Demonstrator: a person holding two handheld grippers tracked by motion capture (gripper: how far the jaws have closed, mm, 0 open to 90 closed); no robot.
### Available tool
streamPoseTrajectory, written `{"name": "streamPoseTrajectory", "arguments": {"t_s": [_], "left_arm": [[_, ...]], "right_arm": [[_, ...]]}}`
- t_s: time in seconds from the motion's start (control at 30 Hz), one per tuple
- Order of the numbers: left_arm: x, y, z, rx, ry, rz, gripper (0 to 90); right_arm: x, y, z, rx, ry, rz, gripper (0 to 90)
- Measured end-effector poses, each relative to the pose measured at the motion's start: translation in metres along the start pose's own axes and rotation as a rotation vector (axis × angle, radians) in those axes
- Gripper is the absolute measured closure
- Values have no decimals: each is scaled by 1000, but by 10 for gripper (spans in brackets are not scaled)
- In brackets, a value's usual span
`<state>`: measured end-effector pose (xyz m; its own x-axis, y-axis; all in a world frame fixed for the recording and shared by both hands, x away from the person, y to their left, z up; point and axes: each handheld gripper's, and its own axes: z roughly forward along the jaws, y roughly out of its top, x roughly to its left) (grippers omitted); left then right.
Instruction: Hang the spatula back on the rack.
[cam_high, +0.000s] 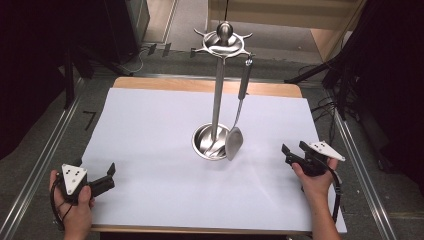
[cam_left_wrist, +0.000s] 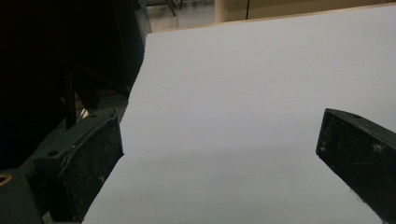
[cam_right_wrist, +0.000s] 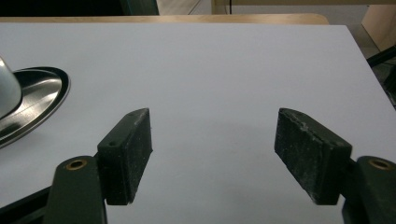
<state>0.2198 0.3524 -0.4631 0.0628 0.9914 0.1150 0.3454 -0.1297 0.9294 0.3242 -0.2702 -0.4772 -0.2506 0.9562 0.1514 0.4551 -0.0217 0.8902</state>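
Note:
A tall steel utensil stand (cam_high: 218, 95) rises from a round dish base (cam_high: 203, 141) in the middle of the white-covered table (cam_high: 150, 120). One steel serving spoon (cam_high: 235, 141) hangs from a hook on the stand's crown, with its bowl low over the base's right rim. At the near left edge, my left gripper (cam_high: 95, 168) is held open, and nothing lies between its jaws (cam_left_wrist: 219, 140). My right gripper (cam_high: 294, 148) is open too, right of the stand, pointing toward it. In the right gripper view it (cam_right_wrist: 215, 144) is empty, with the base (cam_right_wrist: 37, 93) at the far left.
The white sheet stops short of the table's wooden back strip (cam_high: 200, 85). Metal rails (cam_high: 45, 145) run along both sides on the floor. Cables and dark stands (cam_high: 340, 90) sit behind the right corner.

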Motion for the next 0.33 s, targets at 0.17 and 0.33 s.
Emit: {"name": "streamPoseTrajectory", "arguments": {"t_s": [0.17, 0.33], "left_arm": [[0, 0, 0, 1, -1, 1, 12], [0, 0, 0, 2, -1, 0, 11]], "right_arm": [[-4, 0, -1, 0, -9, 27, 282], [-3, -1, 1, 11, -5, 31, 278]]}}
